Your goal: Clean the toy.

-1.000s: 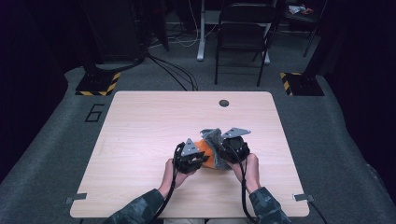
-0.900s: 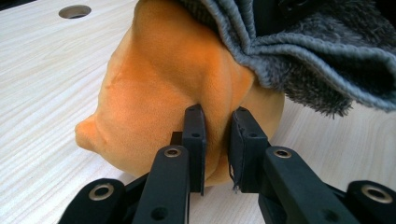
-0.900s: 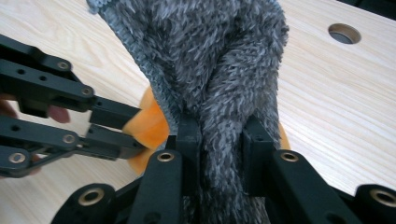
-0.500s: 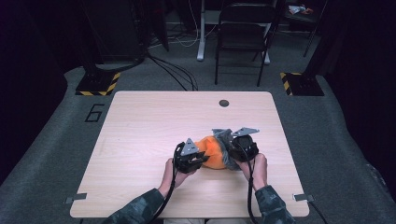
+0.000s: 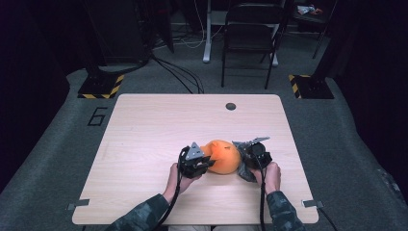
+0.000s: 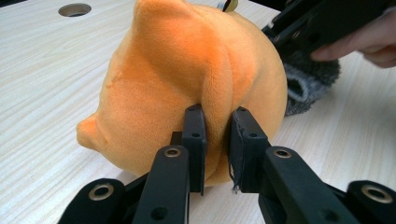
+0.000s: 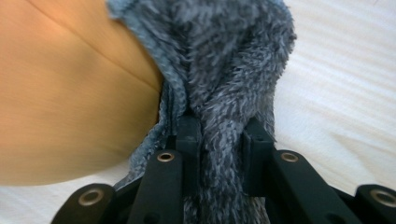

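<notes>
1. The orange plush toy (image 5: pixel 223 156) is rounded and short-piled, with a small pointed ear on top and a stubby nub at one side; a raised seam fold runs down its flank
2. It lies on the near half of the pale wood-grain surface (image 5: pixel 144 130), between the two grippers
3. The left gripper (image 5: pixel 204 162) has its black, blocky fingers (image 6: pixel 194 135) clamped on that seam fold, the plush bulging between the pads
4. The grey fuzzy cloth (image 5: pixel 244 168) is a shaggy, long-fibred knit with a stitched edge, lying against the toy's right side and touching it
5. The right gripper (image 5: pixel 245 156) has its fingers (image 7: pixel 256 140) pinched on a bunched ridge of this cloth, the fibres squeezed between them
6. Each gripper is held in a person's hand, with camouflage-patterned sleeves coming in from the near edge; a black cable trails from each, and a grey three-cornered plate sits on top
7. In the left gripper view the toy hides most of the cloth, and the right gripper's body with a fingertip on it stands above the cloth
8. A round cable hole (image 5: pixel 231 106) lies near the far edge of the surface, well apart from the toy
9. Beyond it, a black folding chair (image 5: pixel 250 38) stands on grey carpet, with two yellow-and-black striped floor plates (image 5: pixel 101 86) to either side
10. The numeral "6" (image 5: pixel 97 116) is marked on the carpet just left of the surface
</notes>
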The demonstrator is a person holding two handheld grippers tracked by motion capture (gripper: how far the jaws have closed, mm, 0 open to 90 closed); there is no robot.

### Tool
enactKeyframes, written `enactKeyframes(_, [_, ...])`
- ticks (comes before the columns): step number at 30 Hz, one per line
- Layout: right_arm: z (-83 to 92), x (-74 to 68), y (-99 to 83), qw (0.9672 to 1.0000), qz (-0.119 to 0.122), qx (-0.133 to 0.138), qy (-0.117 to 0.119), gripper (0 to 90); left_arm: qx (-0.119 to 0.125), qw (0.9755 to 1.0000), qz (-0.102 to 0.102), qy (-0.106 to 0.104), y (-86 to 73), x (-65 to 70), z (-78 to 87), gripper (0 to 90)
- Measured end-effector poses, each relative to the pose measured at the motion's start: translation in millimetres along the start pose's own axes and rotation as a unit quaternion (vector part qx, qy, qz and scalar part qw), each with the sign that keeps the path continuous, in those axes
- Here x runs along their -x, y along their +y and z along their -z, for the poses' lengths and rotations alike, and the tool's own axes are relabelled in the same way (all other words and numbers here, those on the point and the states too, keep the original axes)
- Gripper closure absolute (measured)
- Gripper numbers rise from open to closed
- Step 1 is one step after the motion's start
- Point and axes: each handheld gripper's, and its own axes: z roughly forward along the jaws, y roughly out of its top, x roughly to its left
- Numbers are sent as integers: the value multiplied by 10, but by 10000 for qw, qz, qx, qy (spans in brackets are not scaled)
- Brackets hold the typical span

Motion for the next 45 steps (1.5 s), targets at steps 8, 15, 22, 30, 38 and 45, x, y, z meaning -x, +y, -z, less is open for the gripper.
enactKeyframes(8, [228, 81, 69, 9993, -41, 362, -67, 733, 52, 9999, 82, 32, -8, -30, 2, 776])
enactKeyframes(15, [775, -83, 215, 9915, 83, 1211, 457, 733, 45, 10000, 39, 38, 1, -44, 4, 772])
enactKeyframes(22, [507, -368, 208, 9943, 463, 886, 360, 733, 62, 9999, 131, 79, -3, -59, 12, 656])
enactKeyframes(30, [458, -204, 160, 9949, 275, 900, 366, 734, -30, 9992, -130, 371, 29, 25, 2, 387])
enactKeyframes(38, [449, -183, 142, 9943, 151, 946, 465, 733, 41, 9978, -398, 536, -39, 57, -111, 624])
enactKeyframes(45, [588, -207, 190, 9926, 158, 1129, 413, 734, 113, 9977, -361, 555, -34, 29, -70, 777])
